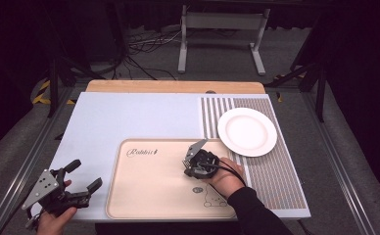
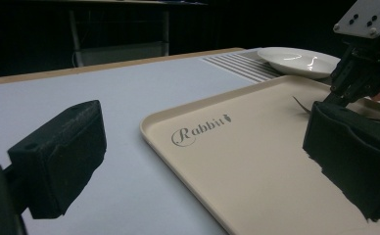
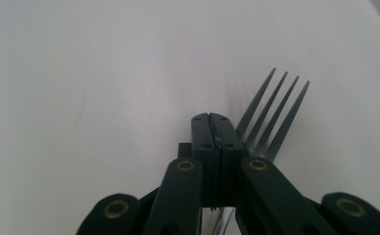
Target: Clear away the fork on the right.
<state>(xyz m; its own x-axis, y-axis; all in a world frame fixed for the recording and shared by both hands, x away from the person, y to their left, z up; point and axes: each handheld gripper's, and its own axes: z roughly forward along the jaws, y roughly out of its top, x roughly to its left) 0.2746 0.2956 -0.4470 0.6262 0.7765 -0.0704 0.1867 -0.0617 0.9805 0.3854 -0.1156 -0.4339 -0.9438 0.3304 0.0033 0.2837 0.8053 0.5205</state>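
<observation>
Right claw (image 3: pixel 216 128) pinches fork (image 3: pixel 271 113) over tray (image 1: pixel 144 196), mid-surface.

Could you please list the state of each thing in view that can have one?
Left tool: open, holding nothing, off the tray's left edge.
Right tool: shut on the fork, above the tray.
Fork: gripped near the neck, tines pointing away from the tool.
Plate: upright, nothing on it, on the striped mat.
Tray: lying flat on the table, bare apart from its print.
</observation>
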